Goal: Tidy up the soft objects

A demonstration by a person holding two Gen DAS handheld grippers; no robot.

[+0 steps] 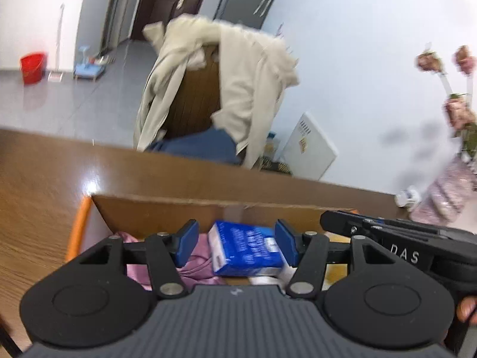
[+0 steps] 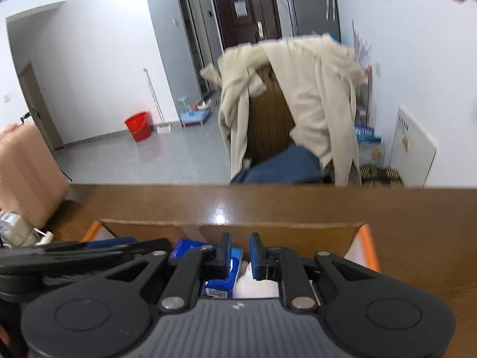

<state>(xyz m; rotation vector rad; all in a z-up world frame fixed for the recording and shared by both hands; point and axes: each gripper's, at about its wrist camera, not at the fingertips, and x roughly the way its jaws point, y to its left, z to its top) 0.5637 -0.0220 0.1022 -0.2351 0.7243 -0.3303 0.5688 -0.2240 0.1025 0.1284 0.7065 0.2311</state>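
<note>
A cardboard box (image 1: 179, 208) with orange edges stands on the wooden table. Inside it lie a blue tissue pack (image 1: 247, 250), a pink cloth (image 1: 193, 265) and something white and soft (image 2: 253, 286). My left gripper (image 1: 237, 246) hangs over the box with its blue pads on either side of the pack; a gap shows at the left pad, so the pack is not squeezed. My right gripper (image 2: 241, 253) hovers over the same box (image 2: 268, 232), jaws nearly together with nothing between them. The blue pack (image 2: 220, 286) lies just below its left pad. The right gripper's body (image 1: 402, 244) shows in the left wrist view.
The table (image 1: 44, 194) runs on past the box. Behind it stands a chair draped with a beige coat (image 1: 238, 89). Pink flowers in a vase (image 1: 447, 194) are on the table at the right. A peach-coloured object (image 2: 23, 164) and a white plug (image 2: 18, 229) sit at the left.
</note>
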